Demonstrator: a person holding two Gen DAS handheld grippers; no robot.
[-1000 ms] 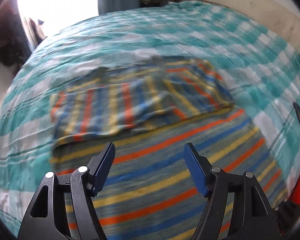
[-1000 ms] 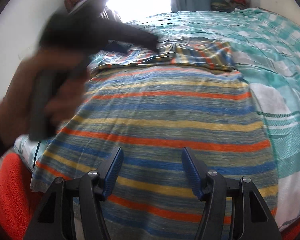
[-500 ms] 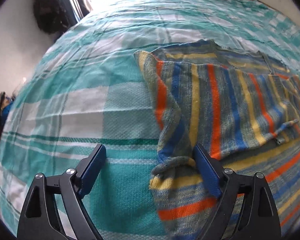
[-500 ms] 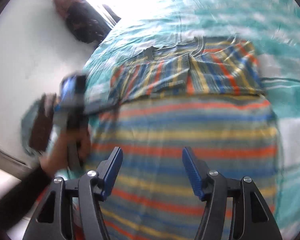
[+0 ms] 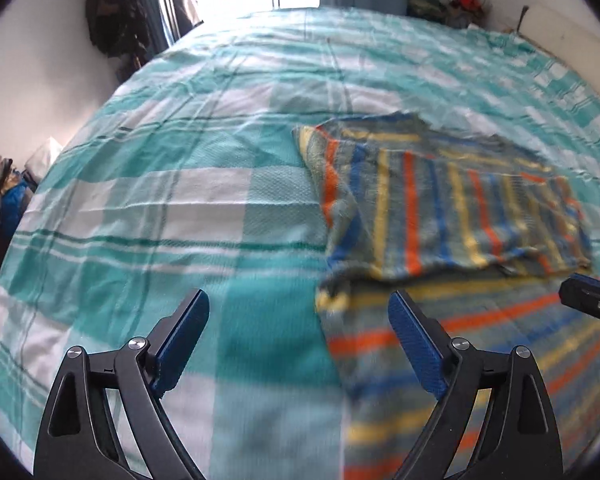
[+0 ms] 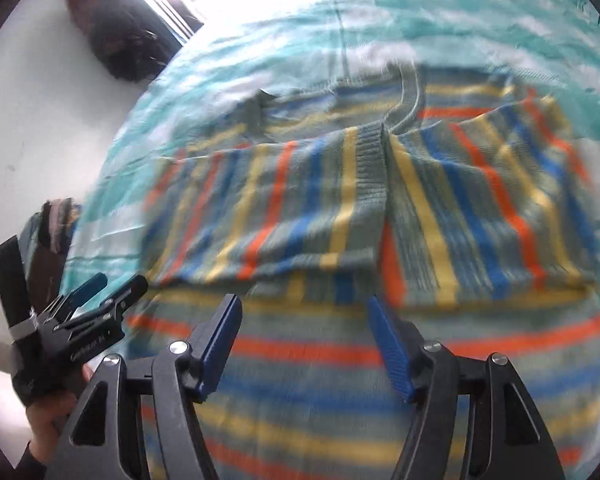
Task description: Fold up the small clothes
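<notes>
A striped knit sweater (image 5: 440,208) in grey, blue, orange and yellow lies flat on the bed, both sleeves folded in over the chest. It fills the right wrist view (image 6: 360,200), the sleeve cuffs meeting near the neckline. My left gripper (image 5: 300,324) is open and empty, above the sweater's left edge, one finger over the sheet. My right gripper (image 6: 304,328) is open and empty above the sweater's lower body. The left gripper also shows at the lower left of the right wrist view (image 6: 100,292).
The bed has a teal and white checked sheet (image 5: 180,200). Dark clothes (image 5: 116,20) hang by the bright window at the back left. A pile of clothes (image 5: 456,0) sits at the far corner. A white wall (image 6: 40,100) runs along the bed's left side.
My left gripper has swung left from above the sweater's body to its left edge, then drawn back. My right gripper has moved forward toward the folded sleeves. Both stayed open.
</notes>
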